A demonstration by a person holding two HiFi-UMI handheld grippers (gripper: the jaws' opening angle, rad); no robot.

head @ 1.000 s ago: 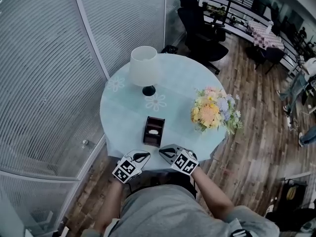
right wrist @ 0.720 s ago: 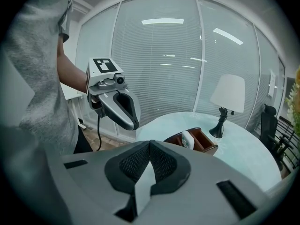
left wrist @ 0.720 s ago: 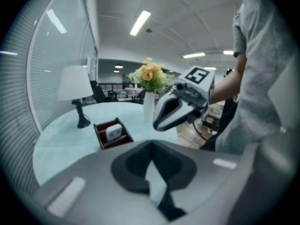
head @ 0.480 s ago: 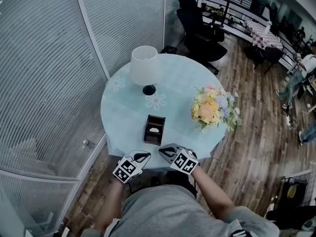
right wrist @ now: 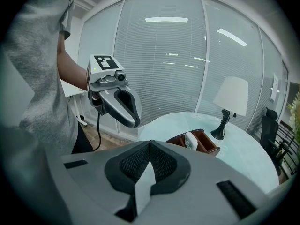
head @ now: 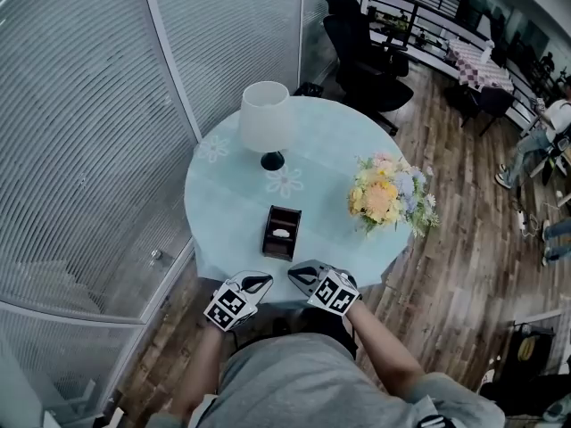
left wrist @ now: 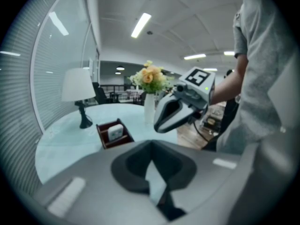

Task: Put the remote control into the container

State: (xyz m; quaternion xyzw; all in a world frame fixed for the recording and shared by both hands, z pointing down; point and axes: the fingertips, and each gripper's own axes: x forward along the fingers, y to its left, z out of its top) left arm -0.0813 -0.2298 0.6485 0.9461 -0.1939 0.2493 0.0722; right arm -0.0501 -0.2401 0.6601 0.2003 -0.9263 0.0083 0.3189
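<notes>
While in container (head: 277, 251), white remote (head: 282, 234)

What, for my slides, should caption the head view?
Remote control in the brown container; left gripper and right gripper, shut, hover by the table.

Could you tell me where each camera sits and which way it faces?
Head view: on the head, looking steeply down at table, lamp, flowers, box; arms, left claw, right claw show.
Left gripper view: on the left claw, facing across the table; right claw and shirt show.
Right gripper view: on the right claw, facing the blinds; left claw and arm show.
Both gripper views share the box holding the remote.
</notes>
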